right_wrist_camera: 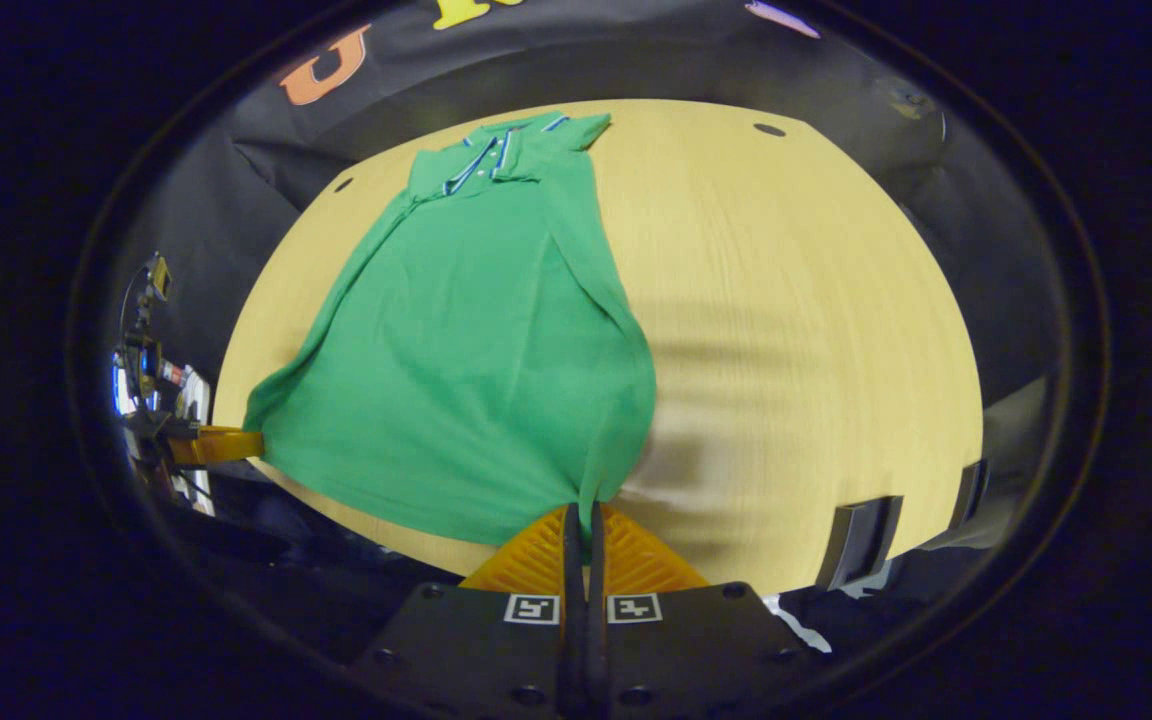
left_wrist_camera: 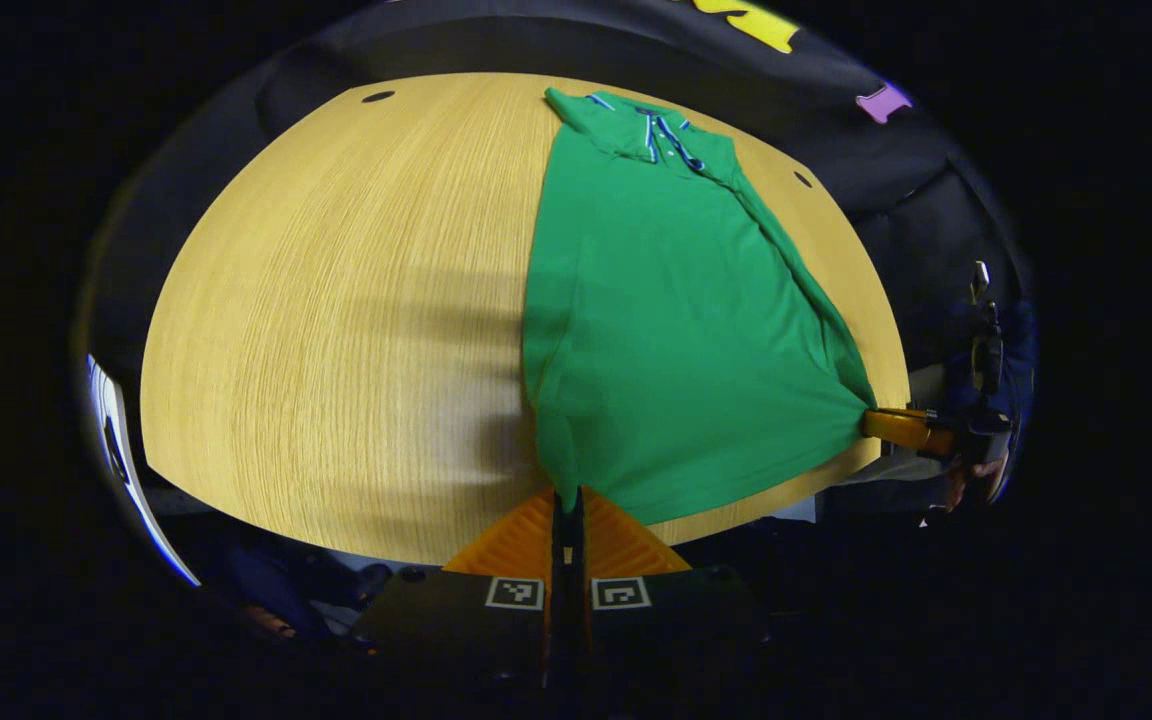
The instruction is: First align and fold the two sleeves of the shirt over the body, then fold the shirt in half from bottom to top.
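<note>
Clamping the green shirt's (left_wrist_camera: 666, 330) bottom corners, both the left gripper (left_wrist_camera: 567, 497) and right gripper (right_wrist_camera: 583, 512) risked uneven lifting skewing the fold.

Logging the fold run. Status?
Left gripper shut on shirt hem corner; right gripper shut on the other corner. Sleeves already folded in, bottom fold not yet made. Table unobstructed.
</note>
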The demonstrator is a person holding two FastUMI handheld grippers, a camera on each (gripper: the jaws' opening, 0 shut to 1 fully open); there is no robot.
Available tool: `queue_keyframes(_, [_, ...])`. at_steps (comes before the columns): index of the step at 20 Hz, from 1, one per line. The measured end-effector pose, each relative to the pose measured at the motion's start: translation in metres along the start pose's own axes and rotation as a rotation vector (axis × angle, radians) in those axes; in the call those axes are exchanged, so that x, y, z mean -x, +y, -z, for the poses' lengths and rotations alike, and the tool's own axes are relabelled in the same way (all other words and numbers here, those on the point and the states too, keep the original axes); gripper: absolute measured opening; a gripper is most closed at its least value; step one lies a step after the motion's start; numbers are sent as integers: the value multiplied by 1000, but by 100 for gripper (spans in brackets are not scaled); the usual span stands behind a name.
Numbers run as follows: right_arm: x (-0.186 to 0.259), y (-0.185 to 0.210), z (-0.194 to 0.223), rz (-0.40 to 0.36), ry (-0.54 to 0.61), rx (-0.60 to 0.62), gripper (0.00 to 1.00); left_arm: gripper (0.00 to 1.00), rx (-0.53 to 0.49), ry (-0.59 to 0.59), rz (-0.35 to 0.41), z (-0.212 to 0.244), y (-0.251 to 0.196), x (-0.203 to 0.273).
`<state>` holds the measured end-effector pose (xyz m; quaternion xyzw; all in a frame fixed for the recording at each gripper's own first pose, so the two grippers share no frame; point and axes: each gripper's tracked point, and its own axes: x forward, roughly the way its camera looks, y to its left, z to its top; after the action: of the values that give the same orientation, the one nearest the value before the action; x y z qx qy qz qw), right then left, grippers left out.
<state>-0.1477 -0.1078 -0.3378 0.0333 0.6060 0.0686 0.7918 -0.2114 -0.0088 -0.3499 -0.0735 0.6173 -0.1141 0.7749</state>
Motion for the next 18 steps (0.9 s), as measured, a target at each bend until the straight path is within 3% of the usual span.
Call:
queue_keyframes(9, [24, 0, -45, -41, -72, -48, 2, 3, -29, -143, 24, -65, -12, 22])
queue_keyframes(18, [54, 13, -131, -74, -203, -33, 2, 4, -114, -266, 30, -142, -17, 48])
